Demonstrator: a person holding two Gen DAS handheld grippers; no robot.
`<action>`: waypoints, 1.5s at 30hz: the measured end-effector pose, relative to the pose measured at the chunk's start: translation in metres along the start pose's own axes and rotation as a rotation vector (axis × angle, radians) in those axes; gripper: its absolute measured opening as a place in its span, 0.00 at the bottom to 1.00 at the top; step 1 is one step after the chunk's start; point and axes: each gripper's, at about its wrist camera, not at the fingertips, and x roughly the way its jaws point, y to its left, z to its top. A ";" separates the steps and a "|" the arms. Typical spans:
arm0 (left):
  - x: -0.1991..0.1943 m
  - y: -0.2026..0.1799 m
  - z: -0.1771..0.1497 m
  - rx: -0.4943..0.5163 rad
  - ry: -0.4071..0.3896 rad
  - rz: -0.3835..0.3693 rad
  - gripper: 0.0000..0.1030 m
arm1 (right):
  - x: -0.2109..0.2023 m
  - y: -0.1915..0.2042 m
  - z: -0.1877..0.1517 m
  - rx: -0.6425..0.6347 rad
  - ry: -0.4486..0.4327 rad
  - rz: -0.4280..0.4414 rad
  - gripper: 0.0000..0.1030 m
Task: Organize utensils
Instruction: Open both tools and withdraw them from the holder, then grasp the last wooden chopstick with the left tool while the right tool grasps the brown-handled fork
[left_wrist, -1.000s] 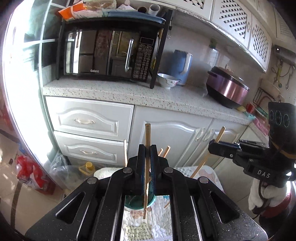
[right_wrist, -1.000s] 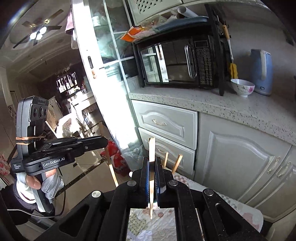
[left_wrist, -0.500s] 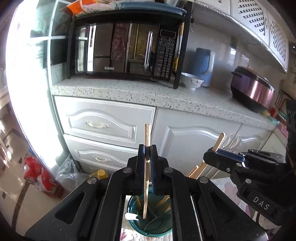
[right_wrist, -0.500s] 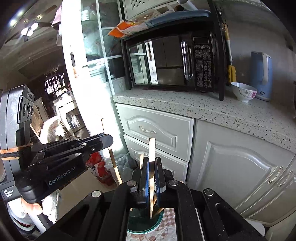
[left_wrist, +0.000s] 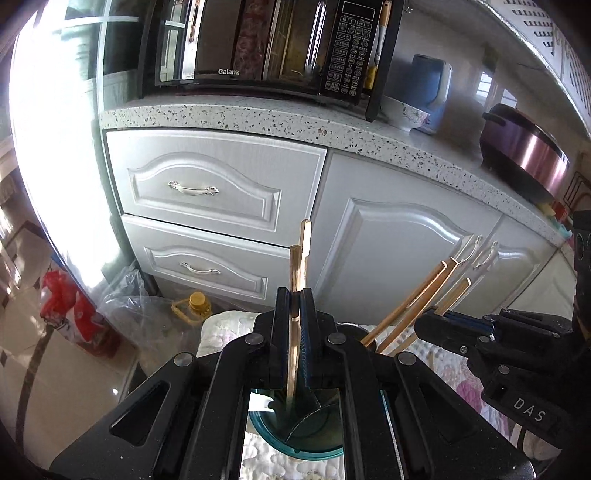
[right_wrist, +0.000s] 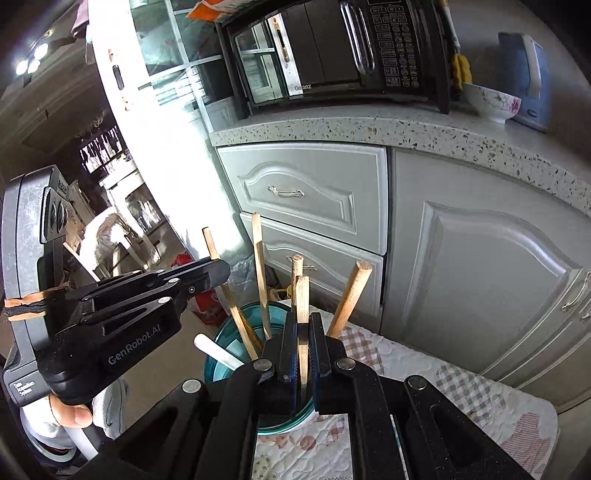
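A teal cup (left_wrist: 295, 435) stands on a quilted cloth, also in the right wrist view (right_wrist: 225, 354). It holds several wooden chopsticks (right_wrist: 347, 299) and a white-handled utensil (right_wrist: 218, 354). My left gripper (left_wrist: 294, 325) is shut on a wooden chopstick (left_wrist: 295, 273), held upright with its lower end inside the cup. My right gripper (right_wrist: 303, 339) is shut on another wooden chopstick (right_wrist: 302, 295), upright over the cup; its lower end is hidden by the jaws. Each gripper shows in the other's view: right (left_wrist: 436, 321), left (right_wrist: 218, 273).
The quilted cloth (right_wrist: 461, 384) covers a low surface in front of grey kitchen cabinets (left_wrist: 207, 188). A speckled counter (left_wrist: 280, 118) carries a microwave (left_wrist: 266, 40), bowl (left_wrist: 404, 112), kettle (left_wrist: 430, 85) and rice cooker (left_wrist: 524, 151). Plastic bags and a bottle (left_wrist: 194, 304) sit on the floor.
Both grippers have moved down and forward, closer to the cup, each still holding its chopstick. The left chopstick's lower end now sits inside the cup.
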 end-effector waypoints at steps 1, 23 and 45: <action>-0.002 0.000 0.000 -0.002 0.000 -0.002 0.04 | -0.002 -0.002 -0.001 0.006 0.004 0.005 0.06; -0.037 -0.036 -0.036 0.059 0.014 0.013 0.26 | -0.051 -0.012 -0.039 0.026 0.000 -0.057 0.30; -0.004 -0.110 -0.100 0.169 0.183 -0.107 0.33 | -0.051 -0.122 -0.149 0.222 0.195 -0.262 0.37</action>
